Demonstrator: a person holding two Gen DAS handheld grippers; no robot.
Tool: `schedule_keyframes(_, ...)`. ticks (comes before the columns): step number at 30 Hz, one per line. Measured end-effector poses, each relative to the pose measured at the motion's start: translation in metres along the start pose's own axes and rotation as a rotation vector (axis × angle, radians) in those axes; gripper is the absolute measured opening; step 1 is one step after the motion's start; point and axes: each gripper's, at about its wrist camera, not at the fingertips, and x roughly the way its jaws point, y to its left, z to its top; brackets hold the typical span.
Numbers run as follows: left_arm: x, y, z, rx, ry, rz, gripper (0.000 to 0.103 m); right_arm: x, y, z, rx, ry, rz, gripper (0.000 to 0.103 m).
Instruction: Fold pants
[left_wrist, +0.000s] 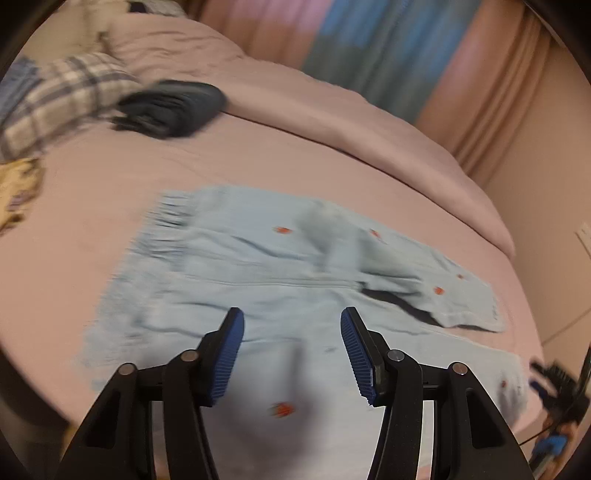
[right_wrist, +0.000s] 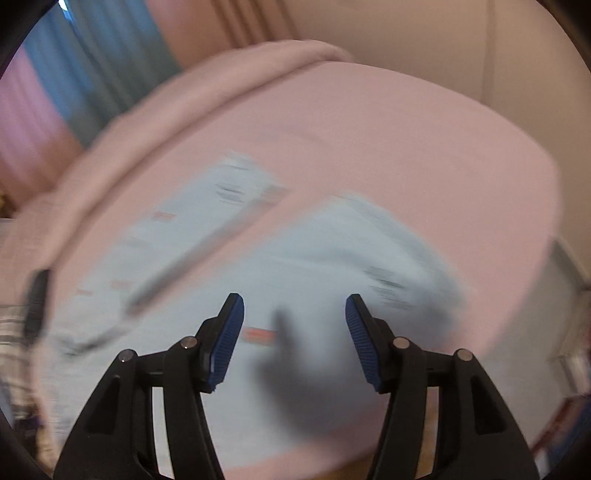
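Note:
Light blue pants (left_wrist: 258, 280) with small red marks lie spread flat on a pink bed (left_wrist: 295, 158), waistband at the left and both legs running to the right. My left gripper (left_wrist: 291, 317) is open and empty, hovering above the near leg close to the crotch. In the right wrist view the same pants (right_wrist: 325, 266) are blurred by motion, the two legs splitting away from me. My right gripper (right_wrist: 294, 302) is open and empty above the near leg, and its shadow falls on the cloth.
A folded dark garment (left_wrist: 173, 107) lies on the bed at the back left, next to plaid cloth (left_wrist: 62, 103) and a yellow patterned item (left_wrist: 18, 188). A rolled pink duvet (left_wrist: 369, 122) runs along the far side. Curtains (left_wrist: 388, 48) hang behind.

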Motion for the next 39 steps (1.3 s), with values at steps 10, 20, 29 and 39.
schedule_keyframes(10,0.074,-0.013,-0.041,0.041,0.191,-0.015,0.015,0.108,0.169,0.043,-0.026,0.241,0.196,0.064)
schedule_keyframes(20,0.073,0.014,-0.041,-0.038,0.218,-0.104,0.011,0.227,0.222,0.054,-0.040,0.314,-0.121,0.074)
schedule_keyframes(29,0.067,0.020,-0.040,-0.058,0.210,-0.138,0.011,0.193,0.205,0.029,-0.150,0.109,-0.145,0.016)
schedule_keyframes(39,0.023,0.020,-0.029,-0.083,0.131,-0.165,0.031,0.045,0.145,0.001,0.028,-0.066,0.377,0.005)
